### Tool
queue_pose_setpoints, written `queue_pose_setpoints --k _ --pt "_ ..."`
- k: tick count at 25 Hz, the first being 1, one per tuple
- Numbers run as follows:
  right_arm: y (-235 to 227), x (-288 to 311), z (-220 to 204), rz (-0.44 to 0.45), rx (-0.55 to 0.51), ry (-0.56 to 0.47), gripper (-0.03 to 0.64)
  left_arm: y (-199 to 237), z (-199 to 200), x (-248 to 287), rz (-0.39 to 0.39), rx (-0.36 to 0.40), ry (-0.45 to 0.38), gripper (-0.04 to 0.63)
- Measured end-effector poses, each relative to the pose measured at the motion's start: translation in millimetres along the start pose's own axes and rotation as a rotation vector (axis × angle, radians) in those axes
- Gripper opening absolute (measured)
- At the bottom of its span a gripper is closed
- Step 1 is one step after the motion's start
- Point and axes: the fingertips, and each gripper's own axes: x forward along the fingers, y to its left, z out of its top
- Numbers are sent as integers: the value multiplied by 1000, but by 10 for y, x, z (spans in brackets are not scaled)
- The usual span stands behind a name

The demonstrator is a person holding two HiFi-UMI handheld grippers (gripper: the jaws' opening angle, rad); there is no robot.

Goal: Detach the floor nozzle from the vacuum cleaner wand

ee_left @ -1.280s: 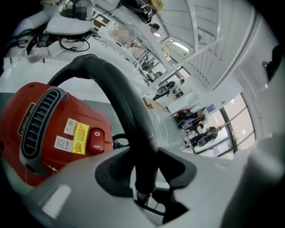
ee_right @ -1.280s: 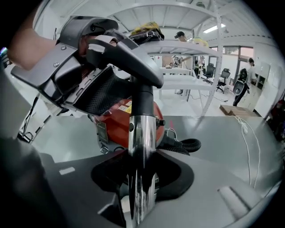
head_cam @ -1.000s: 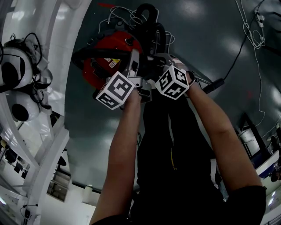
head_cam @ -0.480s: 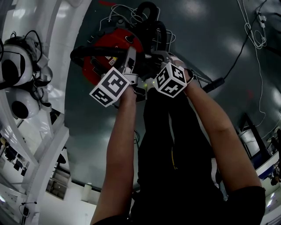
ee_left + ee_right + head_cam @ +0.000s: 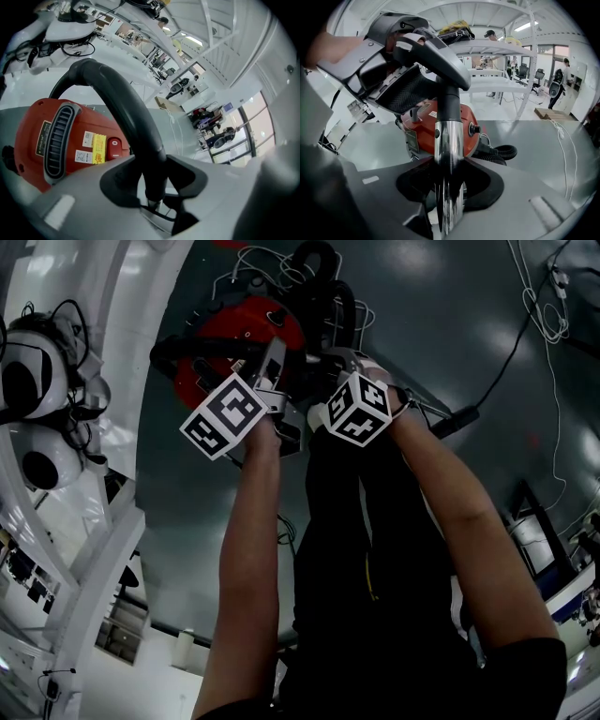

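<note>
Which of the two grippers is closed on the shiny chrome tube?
The right gripper: its jaws clamp the chrome tube, while the left gripper holds the black curved handle instead.

Glossy grey floor (image 5: pixel 450 324), white framework (image 5: pixel 103 559) left, bright windows (image 5: pixel 248 131) beyond

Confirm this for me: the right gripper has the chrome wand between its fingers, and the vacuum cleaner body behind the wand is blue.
Not quite. The vacuum cleaner body is red, not blue, as the right gripper view shows. The rest stands: the right gripper has the chrome wand between its fingers, with that body behind the wand.
</note>
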Motion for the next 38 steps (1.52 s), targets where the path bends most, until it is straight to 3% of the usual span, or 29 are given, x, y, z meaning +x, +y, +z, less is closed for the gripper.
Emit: queue_pose_setpoints --k 7,13,17,22,27,38 --pt "57 -43 -20 -14 0 -13 163 11 -22 -22 -11 15 20 169" --pt "99 41 -33 44 6 -3 164 104 -30 -25 38 -3 22 169" --pt "64 -10 0 -5 14 -13 163 52 27 -2 5 9 18 170" --pt "122 48 -75 43 33 8 164 109 -42 23 21 4 53 170" --pt "122 41 -82 21 26 14 164 102 -44 23 18 33 61 175" --pt "215 28 -156 35 8 28 164 155 -39 -55 14 17 69 176"
